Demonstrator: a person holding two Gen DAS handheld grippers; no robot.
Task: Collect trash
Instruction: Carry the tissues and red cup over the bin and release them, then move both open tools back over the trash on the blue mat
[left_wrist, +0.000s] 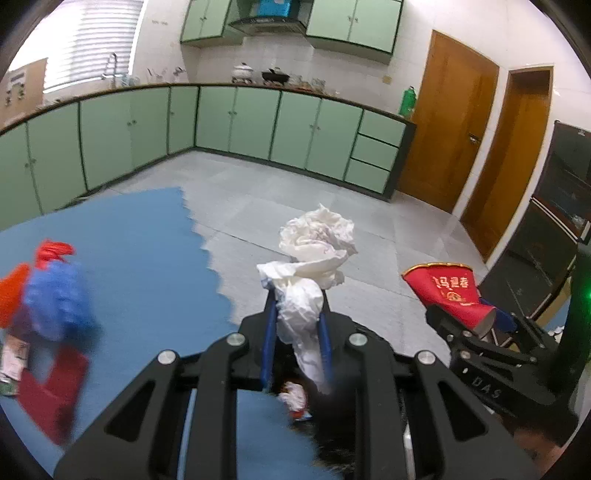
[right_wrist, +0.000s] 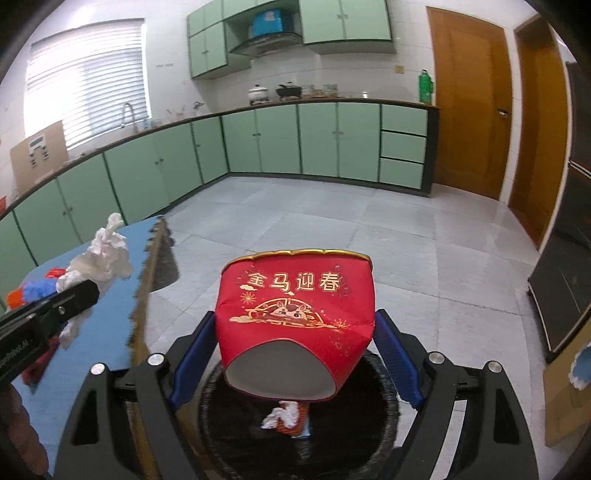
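The left tool (left_wrist: 297, 295) is clenched on a crumpled white tissue wad (left_wrist: 314, 251), held over the near edge of the blue table (left_wrist: 147, 240). The right tool (right_wrist: 295, 332) grips a red paper cup (right_wrist: 295, 306) sideways between wide-set fingers, right above the black trash bin (right_wrist: 236, 424), which already holds scraps. The loose upper tissue could fall outside the bin if released off-centre; the squeezed cup may slip early.
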